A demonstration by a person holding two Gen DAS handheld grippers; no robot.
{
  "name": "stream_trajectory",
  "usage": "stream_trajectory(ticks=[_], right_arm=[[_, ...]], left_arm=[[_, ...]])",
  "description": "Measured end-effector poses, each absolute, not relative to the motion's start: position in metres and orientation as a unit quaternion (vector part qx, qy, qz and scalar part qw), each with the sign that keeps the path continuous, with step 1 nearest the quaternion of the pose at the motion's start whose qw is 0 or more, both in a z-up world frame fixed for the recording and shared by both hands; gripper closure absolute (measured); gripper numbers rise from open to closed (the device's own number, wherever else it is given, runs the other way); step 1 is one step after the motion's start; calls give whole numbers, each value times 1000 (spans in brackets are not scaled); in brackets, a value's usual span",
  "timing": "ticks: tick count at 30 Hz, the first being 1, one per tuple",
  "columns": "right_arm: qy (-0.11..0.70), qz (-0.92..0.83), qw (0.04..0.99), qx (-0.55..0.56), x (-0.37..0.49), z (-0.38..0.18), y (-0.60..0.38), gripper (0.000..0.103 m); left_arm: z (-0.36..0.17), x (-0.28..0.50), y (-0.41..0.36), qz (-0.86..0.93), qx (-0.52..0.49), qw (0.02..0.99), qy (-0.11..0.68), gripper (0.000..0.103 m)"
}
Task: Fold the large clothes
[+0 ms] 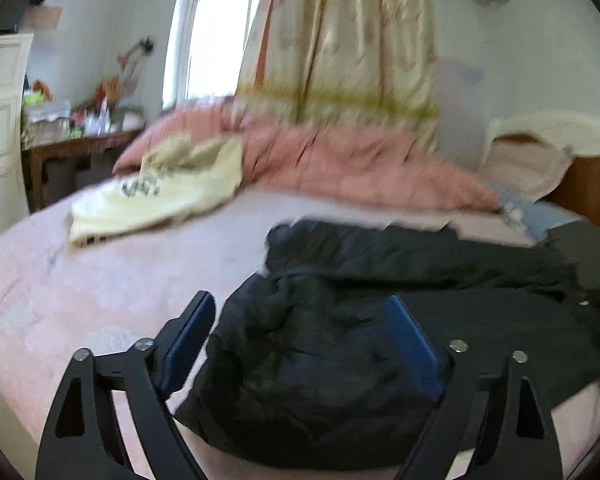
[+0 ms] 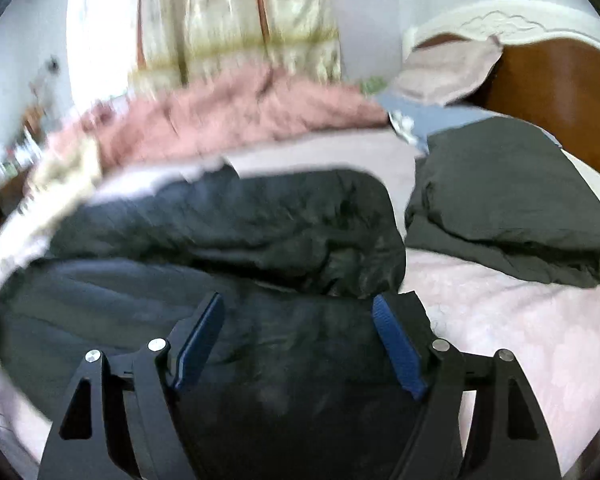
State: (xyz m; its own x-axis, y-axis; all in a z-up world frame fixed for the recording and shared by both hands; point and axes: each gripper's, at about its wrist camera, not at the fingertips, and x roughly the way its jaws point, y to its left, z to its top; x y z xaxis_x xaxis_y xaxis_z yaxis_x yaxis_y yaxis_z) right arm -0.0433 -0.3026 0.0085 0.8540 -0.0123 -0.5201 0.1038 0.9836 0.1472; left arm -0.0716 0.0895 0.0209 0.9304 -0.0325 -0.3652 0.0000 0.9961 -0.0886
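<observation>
Although both tools hang over the bed, neither one grips anything. The left gripper (image 1: 300,312) stands with its jaws wide apart, the blue pads (image 1: 410,340) clear of the cloth below them. The right gripper (image 2: 298,312) is likewise spread, nothing pressed between its pads. Both views are blurred, so fine detail of the fabric is lost.

Directly beneath and ahead of both grippers lies the black jacket (image 1: 340,340), a bulky, puffy garment resting on the pink bedspread (image 1: 60,280). It appears folded over on itself into a thick bundle, one layer lying across another; the outline is still lumpy, and a loose edge trails off to the right in the left wrist view.

Just beside it, toward the headboard (image 2: 560,80), sits a dark grey garment (image 2: 512,200), folded into a compact stack. Well apart, at the far side of the bed, a cream sweatshirt (image 1: 156,192) lies rumpled against the pink quilt (image 1: 340,160).

Judgement: one item looks finished, the jacket is near completion or needs tidying, and the cream sweatshirt remains to be folded.
</observation>
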Motion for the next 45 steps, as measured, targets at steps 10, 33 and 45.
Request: stream_trajectory(ticks=[10,33,45], right_arm=[[182,1,983,23,-107,22,-249,12],[198,17,979,-45,-121,24,-235,0],[332,-25,897,-291,-78,-46,-189,0]], left_arm=[[29,-114,45,-38,-5,993,111,1],[-5,-97,25,-70,25,969,234,1],[-50,-83,-16,-68,182,923,331,9]])
